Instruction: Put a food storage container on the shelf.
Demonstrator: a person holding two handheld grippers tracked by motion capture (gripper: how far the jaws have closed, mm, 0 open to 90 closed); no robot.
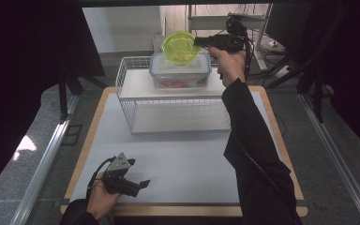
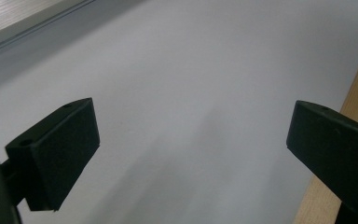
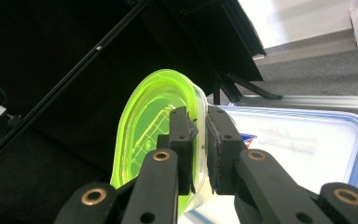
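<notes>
Right gripper raised at the far end of the desk, jaws clamped on the rim of a neon-green plastic bowl. Bowl is tilted, its opening facing the camera, held just above the lid of a clear lidded food container with something red inside. Container sits on the top shelf of a white wire rack; the rack's lower shelf is bare. Left gripper sits low at the near left of the desk, jaws apart with nothing between them, grey plate on top, well apart from the rack.
</notes>
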